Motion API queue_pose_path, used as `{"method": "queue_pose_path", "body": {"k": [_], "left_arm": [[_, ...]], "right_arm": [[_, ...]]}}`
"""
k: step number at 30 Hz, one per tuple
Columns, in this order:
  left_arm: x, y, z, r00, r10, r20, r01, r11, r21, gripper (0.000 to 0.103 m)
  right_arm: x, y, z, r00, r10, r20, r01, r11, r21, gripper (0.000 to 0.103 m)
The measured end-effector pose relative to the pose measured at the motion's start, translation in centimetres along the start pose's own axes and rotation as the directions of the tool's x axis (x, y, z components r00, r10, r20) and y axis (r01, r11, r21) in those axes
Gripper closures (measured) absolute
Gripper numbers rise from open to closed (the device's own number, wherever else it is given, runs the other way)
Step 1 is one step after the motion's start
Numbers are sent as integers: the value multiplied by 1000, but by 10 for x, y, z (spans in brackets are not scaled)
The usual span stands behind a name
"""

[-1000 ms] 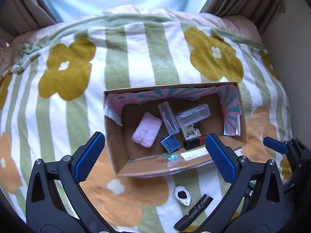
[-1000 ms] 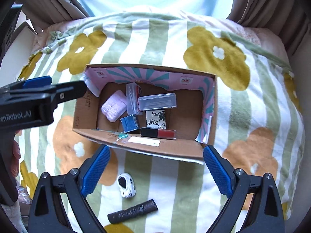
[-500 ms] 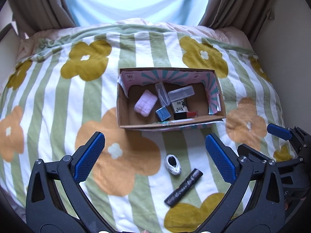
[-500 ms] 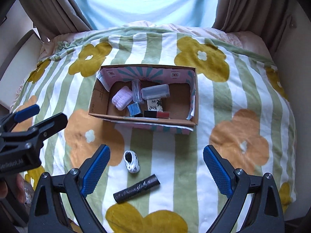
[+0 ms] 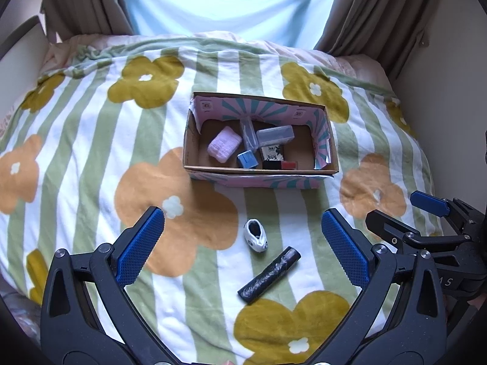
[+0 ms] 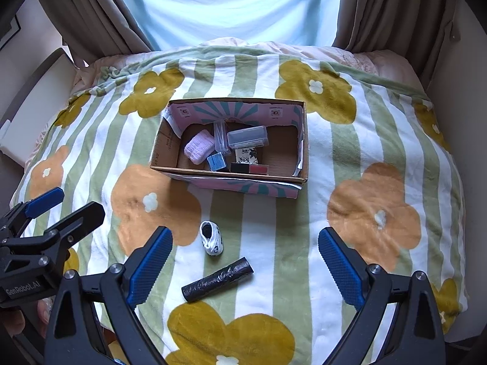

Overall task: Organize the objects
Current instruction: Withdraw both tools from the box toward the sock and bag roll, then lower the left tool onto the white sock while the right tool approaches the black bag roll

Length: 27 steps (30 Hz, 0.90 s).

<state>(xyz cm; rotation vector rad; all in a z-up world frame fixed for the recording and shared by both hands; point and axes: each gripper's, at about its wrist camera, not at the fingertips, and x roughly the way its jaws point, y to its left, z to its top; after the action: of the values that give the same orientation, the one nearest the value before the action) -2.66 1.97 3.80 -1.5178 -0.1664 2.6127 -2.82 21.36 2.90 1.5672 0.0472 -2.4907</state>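
A cardboard box [image 5: 261,180] [image 6: 237,186] with a pink-and-teal lining sits mid-bed. It holds a pink cloth [image 5: 223,148], two clear plastic cases [image 5: 275,134], a small blue box [image 5: 247,159], a black-and-white card and a red-and-black bar. In front of the box a tiny white-and-black shoe [image 5: 255,238] [image 6: 212,238] and a black roll [image 5: 269,275] [image 6: 217,279] lie on the blanket. My left gripper [image 5: 242,220] [image 6: 77,202] hovers open and empty above them. My right gripper [image 6: 245,237] [image 5: 398,208] is open and empty too, just to the right of the left one.
The bed is covered by a striped floral blanket [image 6: 365,158]. Brown curtains [image 6: 91,15] and a bright window stand behind it. A wall [image 5: 450,91] runs along the right side and pale furniture [image 6: 33,103] along the left. A hand [image 6: 12,325] holds the left gripper.
Both grippers have pulled back and up from the box, so it looks smaller and farther. The shoe and roll now lie fully in view between the fingers. Nothing was picked up.
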Motion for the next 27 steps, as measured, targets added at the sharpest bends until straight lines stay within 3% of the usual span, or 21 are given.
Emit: {"method": "queue_pose_path", "body": {"k": [7, 11, 16, 22, 27], "left_arm": [[-2, 5, -4, 1000, -3, -9, 3, 1000, -5, 0], [6, 12, 1, 999, -41, -22, 42, 999, 24, 0], [27, 21, 14, 993, -92, -71, 101, 987, 126, 0], [68, 27, 17, 979, -132, -154, 174, 937, 302, 0], [115, 24, 4, 961, -157, -230, 246, 862, 444, 0]], "right_arm": [[0, 1, -7, 1000, -6, -7, 6, 1000, 13, 7], [9, -2, -16, 999, -9, -34, 12, 996, 91, 7], [22, -4, -30, 997, -39, -65, 53, 974, 220, 7], [45, -5, -50, 993, -51, -107, 88, 926, 368, 8], [73, -10, -72, 991, -35, -131, 98, 851, 516, 12]]}}
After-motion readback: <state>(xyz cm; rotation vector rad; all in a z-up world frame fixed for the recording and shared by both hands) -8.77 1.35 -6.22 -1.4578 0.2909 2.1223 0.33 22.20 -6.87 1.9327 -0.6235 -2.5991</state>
